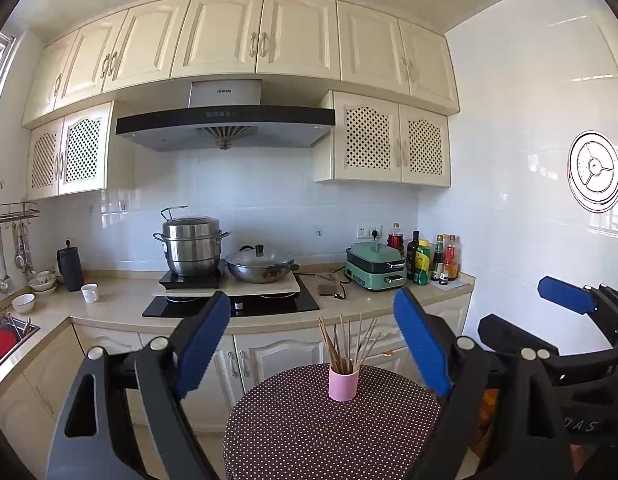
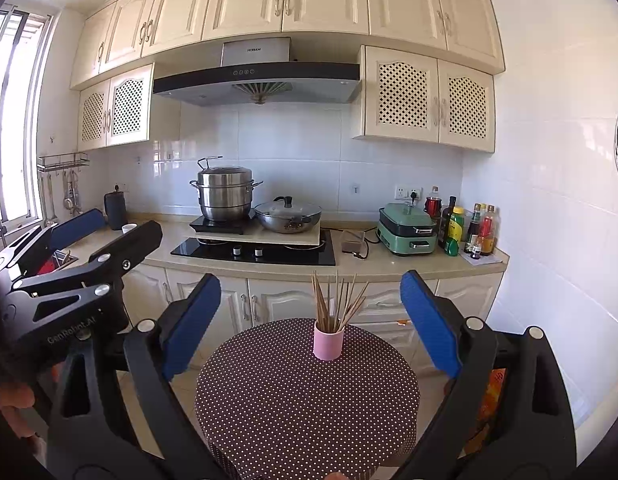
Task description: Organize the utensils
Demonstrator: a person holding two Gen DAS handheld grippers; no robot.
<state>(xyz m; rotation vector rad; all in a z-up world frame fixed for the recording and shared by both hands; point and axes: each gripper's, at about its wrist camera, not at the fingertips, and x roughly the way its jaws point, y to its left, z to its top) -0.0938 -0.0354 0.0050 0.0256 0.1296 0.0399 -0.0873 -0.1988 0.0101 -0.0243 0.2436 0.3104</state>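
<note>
At twelve o'clock ahead of both grippers, on the round dotted table (image 1: 309, 432), stands a pink cup (image 1: 343, 383) of fanned chopsticks (image 1: 345, 340). The left gripper (image 1: 313, 344) and right gripper (image 2: 311, 326) gape wide, empty. The sticks look light, stiff and slippery; pinch mid-shaft. The table's near edge is cut off.

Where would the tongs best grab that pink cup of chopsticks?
Probably around the pink cup at mid-wall, coming level from the near side. It stands upright with straight sides, and the chopsticks fanning out above its rim block a grip from the top.
</note>
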